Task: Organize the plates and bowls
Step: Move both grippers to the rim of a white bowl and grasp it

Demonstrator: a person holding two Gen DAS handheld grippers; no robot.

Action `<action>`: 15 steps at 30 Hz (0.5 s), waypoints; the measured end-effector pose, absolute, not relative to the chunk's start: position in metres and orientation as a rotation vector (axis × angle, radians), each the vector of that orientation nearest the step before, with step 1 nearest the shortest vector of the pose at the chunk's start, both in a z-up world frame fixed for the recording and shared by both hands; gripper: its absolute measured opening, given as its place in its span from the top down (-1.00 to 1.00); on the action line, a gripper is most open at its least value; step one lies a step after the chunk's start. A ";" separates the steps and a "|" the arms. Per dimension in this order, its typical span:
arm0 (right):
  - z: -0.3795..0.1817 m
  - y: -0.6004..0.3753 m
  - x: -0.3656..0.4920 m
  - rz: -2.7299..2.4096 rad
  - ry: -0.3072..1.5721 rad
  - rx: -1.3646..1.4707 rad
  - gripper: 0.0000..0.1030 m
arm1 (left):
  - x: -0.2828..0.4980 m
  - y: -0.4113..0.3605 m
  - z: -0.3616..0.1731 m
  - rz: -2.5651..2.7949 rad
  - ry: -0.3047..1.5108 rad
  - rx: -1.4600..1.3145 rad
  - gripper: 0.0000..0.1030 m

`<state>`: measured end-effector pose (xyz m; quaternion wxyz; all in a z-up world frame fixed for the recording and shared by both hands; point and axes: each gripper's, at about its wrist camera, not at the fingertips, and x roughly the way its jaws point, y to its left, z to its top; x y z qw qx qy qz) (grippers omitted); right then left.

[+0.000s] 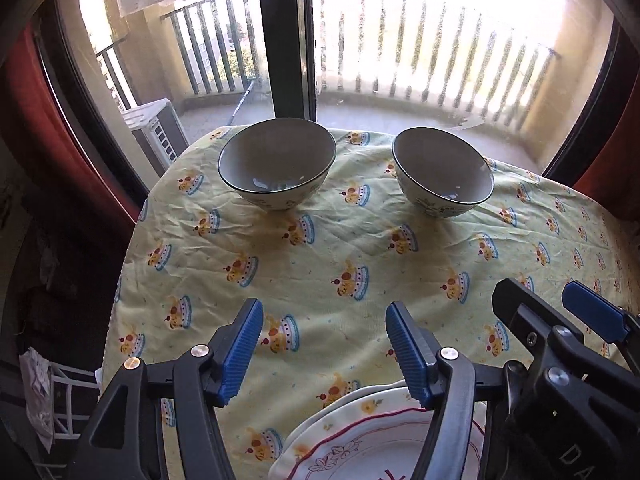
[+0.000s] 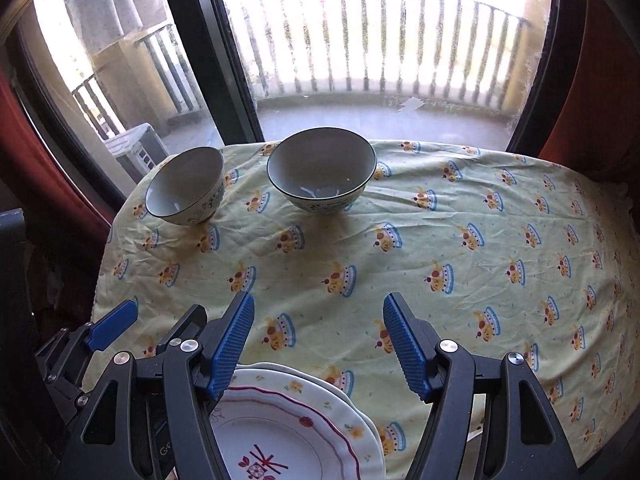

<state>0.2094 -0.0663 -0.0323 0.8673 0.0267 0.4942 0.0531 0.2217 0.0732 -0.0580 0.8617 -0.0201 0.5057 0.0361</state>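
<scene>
Leaving a wide stretch of bare cloth open across the middle of the desk (image 1: 328, 248), easy passing there. Sitting at the far edge near the window: left bowl (image 1: 277, 162) and right bowl (image 1: 442, 171), well apart, with a gap between them. Taking up the near edge: stacked plates (image 2: 296, 420). Crowding each other down there too, left gripper (image 1: 324, 348) just beside right gripper (image 2: 318, 344).

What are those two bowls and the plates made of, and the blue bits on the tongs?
The bowls look like glazed ceramic: glossy insides catch window light. The stacked plates seem glazed ceramic too, smooth with printed flowers. The blue pads on the tongs look like ribbed rubber or plastic, matte.
</scene>
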 end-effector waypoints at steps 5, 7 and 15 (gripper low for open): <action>-0.036 -0.031 0.237 0.101 1.033 0.049 -0.37 | 0.247 0.105 -0.059 0.072 1.042 -0.028 -0.25; -0.037 -0.019 0.247 0.094 1.031 0.062 -0.37 | 0.258 0.117 -0.059 0.066 1.035 -0.012 -0.25; -0.041 0.023 0.285 0.052 1.011 0.078 -0.37 | 0.299 0.153 -0.062 0.025 1.025 0.028 -0.25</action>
